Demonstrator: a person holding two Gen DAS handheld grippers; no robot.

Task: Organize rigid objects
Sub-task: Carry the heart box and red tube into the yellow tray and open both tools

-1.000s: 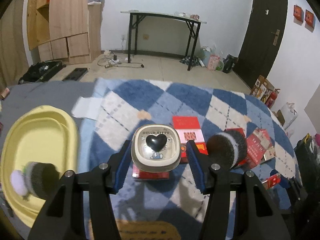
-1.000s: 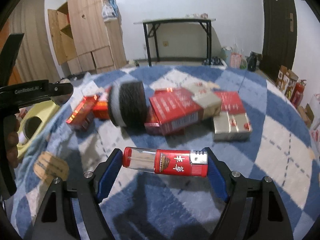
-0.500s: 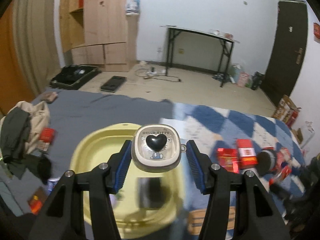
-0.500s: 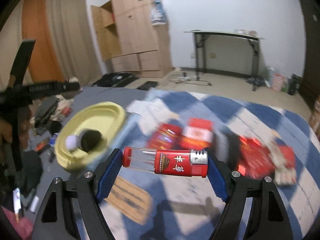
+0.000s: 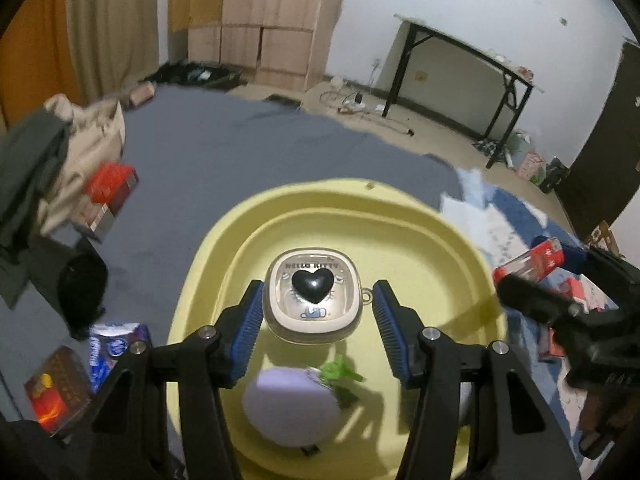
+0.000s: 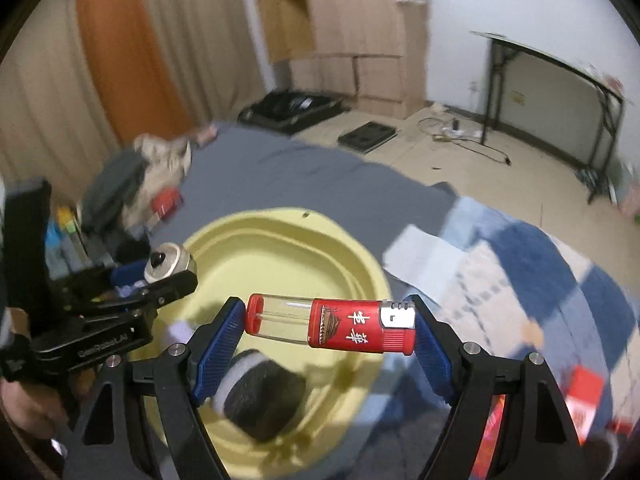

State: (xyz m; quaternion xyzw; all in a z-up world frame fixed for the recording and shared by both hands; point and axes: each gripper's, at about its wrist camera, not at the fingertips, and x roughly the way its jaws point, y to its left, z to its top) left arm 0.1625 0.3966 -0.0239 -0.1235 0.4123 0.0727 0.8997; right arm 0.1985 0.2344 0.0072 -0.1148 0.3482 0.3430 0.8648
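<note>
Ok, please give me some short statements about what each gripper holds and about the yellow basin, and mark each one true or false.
1. The left gripper holds a Hello Kitty case with a black heart on it. True.
2. That case is above the blue checked blanket. False: it is above the yellow basin.
3. The right gripper grips a red lighter by its two ends. True.
4. The yellow basin is empty. False: a dark round sponge with a pale end already lies in it.
5. The lighter stands upright between the fingers. False: it lies crosswise.
</note>
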